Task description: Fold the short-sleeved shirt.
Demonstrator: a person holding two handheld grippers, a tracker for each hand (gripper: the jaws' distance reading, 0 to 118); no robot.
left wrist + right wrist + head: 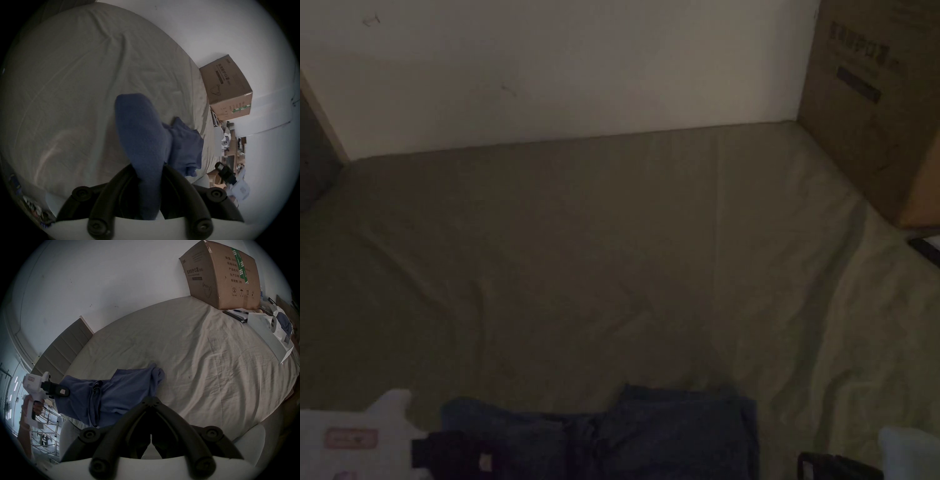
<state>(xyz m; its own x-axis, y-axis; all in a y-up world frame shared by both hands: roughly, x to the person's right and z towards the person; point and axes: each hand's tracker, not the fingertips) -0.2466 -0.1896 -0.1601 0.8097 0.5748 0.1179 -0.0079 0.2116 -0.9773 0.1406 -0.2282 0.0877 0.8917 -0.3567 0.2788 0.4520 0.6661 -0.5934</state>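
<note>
We see the blue short-sleeved shirt (650, 431) lying crumpled at the near edge of the bed (600, 250), part of it resting on the beige sheet and part of it lifted off toward the left. In the left gripper view, the left hand-held gripper (146, 168) has its two black jaws pressed onto a thick bunch of the shirt's fabric (141, 129), which rises up between them, while the rest of the garment trails down onto the sheet just beyond. The right gripper view confirms this from the other side: there the left hand-held gripper (62, 391), white-bodied and held by a hand (36, 407), clamps the shirt's left end (113, 394) near the bed's near-left corner, and the cloth sags from it toward a twisted end that lies on the sheet. The right hand-held gripper (150, 402) hovers just beside the shirt's near edge with its jaw tips brought together on nothing; we see no cloth between them. A cardboard box (222, 274) stands at the far right corner of the bed against the white wall (97, 280). In the dim head view both hand-held grippers peek in at the bottom edge, one on each side of the shirt.
</note>
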